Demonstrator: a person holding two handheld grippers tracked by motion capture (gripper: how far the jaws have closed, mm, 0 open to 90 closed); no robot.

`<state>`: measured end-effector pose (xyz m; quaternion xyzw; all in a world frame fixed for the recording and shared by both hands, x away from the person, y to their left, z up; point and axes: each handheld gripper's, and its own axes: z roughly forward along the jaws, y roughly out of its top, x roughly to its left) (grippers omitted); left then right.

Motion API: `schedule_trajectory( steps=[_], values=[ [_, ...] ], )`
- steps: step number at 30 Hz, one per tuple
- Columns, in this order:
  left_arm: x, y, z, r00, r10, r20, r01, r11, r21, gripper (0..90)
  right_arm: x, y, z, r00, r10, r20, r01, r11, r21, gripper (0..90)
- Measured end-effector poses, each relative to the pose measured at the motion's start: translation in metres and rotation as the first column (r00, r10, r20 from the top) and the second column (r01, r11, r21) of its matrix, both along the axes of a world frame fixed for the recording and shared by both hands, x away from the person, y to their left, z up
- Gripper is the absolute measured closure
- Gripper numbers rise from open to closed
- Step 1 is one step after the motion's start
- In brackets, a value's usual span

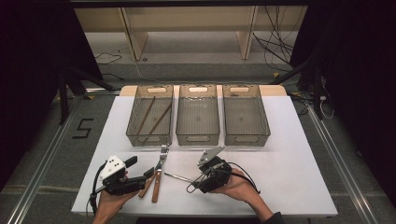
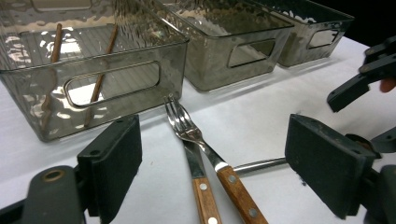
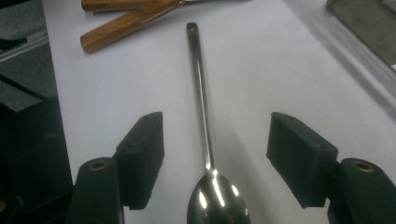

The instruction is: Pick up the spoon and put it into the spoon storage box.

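Two forks with wooden handles (image 1: 159, 171) lie side by side on the white table, tines toward the bins. My left gripper (image 1: 142, 168) is open just left of their handles. In the left gripper view the forks (image 2: 189, 128) lie between its spread jaws, untouched. A steel spoon (image 1: 180, 177) lies to the right of the forks, handle end toward them. My right gripper (image 1: 196, 178) is open over the spoon's bowl end. In the right gripper view the spoon (image 3: 201, 84) runs straight away between the open gripper (image 3: 215, 140), its bowl at the bottom edge.
Three clear grey bins stand in a row at the back: left bin (image 1: 149, 139) holding two brown chopsticks (image 1: 145, 114), middle bin (image 1: 198, 138) and right bin (image 1: 246, 139). White table (image 1: 289, 177) spreads to the right of my hands.
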<state>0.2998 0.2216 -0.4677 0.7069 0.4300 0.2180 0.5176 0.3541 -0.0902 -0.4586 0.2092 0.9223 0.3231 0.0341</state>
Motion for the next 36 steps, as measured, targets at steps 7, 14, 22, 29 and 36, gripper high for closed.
schedule_trajectory(
  steps=[7,14,22,29,36],
  values=[
    [-0.002,0.003,-0.003,1.0,0.007,0.001,-0.007,1.0,-0.006,18.7,0.004,0.008,-0.005,0.9995,0.02,-0.025,-0.022,0.997,-0.079,45.7],
    [-0.003,0.002,-0.003,1.0,0.005,0.001,-0.005,1.0,-0.004,18.7,0.008,0.018,-0.007,0.998,0.039,-0.05,-0.046,0.987,-0.153,55.9],
    [-0.003,0.002,-0.003,1.0,0.002,-0.003,-0.002,1.0,-0.006,18.7,0.012,0.029,-0.009,0.9953,0.069,-0.068,-0.082,0.972,-0.219,64.4],
    [-0.003,0.001,-0.003,1.0,-0.001,-0.004,0.001,1.0,-0.003,18.8,0.012,0.034,-0.011,0.9963,0.072,-0.047,-0.082,0.962,-0.262,72.3],
    [-0.003,0.001,-0.003,1.0,0.0,-0.003,0.0,1.0,-0.002,18.8,0.008,0.038,-0.011,0.9953,0.09,-0.037,-0.097,0.955,-0.279,80.5]
  ],
)
